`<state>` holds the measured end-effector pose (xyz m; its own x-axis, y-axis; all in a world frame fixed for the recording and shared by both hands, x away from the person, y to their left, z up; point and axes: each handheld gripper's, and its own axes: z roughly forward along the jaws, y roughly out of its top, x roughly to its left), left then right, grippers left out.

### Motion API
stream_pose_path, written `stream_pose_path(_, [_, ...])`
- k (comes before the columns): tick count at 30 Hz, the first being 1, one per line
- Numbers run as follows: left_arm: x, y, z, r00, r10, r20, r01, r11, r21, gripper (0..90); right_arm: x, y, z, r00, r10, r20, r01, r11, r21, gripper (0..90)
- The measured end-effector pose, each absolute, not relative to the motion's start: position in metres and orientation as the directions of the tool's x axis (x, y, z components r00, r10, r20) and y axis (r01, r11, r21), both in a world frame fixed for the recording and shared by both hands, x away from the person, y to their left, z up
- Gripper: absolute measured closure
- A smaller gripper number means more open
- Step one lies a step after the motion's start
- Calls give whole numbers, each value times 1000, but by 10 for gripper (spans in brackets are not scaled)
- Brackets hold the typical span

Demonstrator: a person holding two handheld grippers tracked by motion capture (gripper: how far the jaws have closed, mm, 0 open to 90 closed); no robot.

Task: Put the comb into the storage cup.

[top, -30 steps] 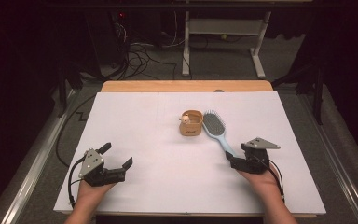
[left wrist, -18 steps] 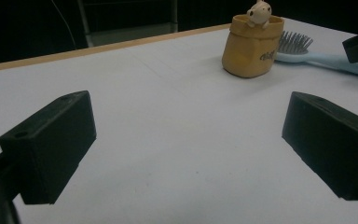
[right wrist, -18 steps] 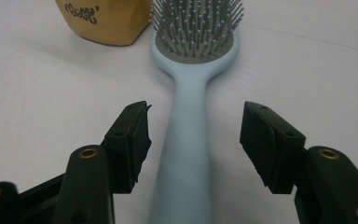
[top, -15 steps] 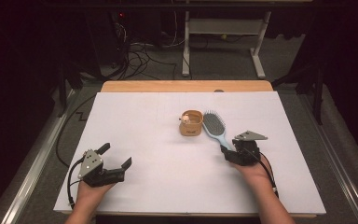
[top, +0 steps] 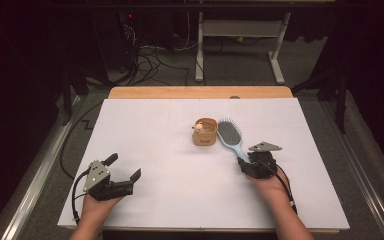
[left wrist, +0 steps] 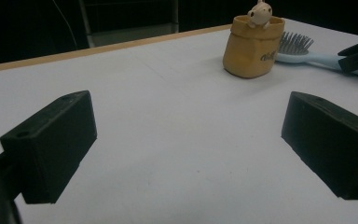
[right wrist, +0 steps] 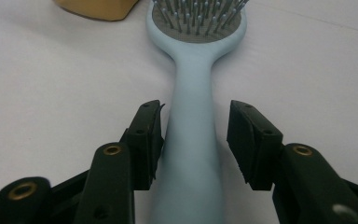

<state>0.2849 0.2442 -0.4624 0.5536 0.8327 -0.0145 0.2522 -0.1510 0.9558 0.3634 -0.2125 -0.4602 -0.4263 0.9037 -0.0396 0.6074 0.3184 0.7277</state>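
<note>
Right gripper [top: 245,164] is down at the light-blue hairbrush [top: 230,137], its handle running straight btwn the two jaws. Jaws have just been closing: left-hand pad looks to touch the handle, right-hand pad w/ a slim gap still, so not clamped yet. Brush lies flat on the white table [top: 155,135], bristle head out ahead of the jaws. Yellow pouch [top: 205,132] w/ a small figure on its rim sits just beside the head. Left gripper [top: 125,172] jaws spread wide, nothing btwn them, pouch well ahead of them

Left gripper [top: 125,171] agape; right gripper [right wrist: 195,140] closing.
</note>
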Motion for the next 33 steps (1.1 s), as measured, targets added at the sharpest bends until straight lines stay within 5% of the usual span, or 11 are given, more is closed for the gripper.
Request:
stream_pose_path(12, [284,244,-462,553,833,-15,252,-150,956,43,362,-212,-460,-407,912,-55,612,316,725,660])
stream_pose_path(33, [286,244,-464,569,822,-29,263,-149,953,45,334,-232,-459,-399,913,-86,605,332,723,663])
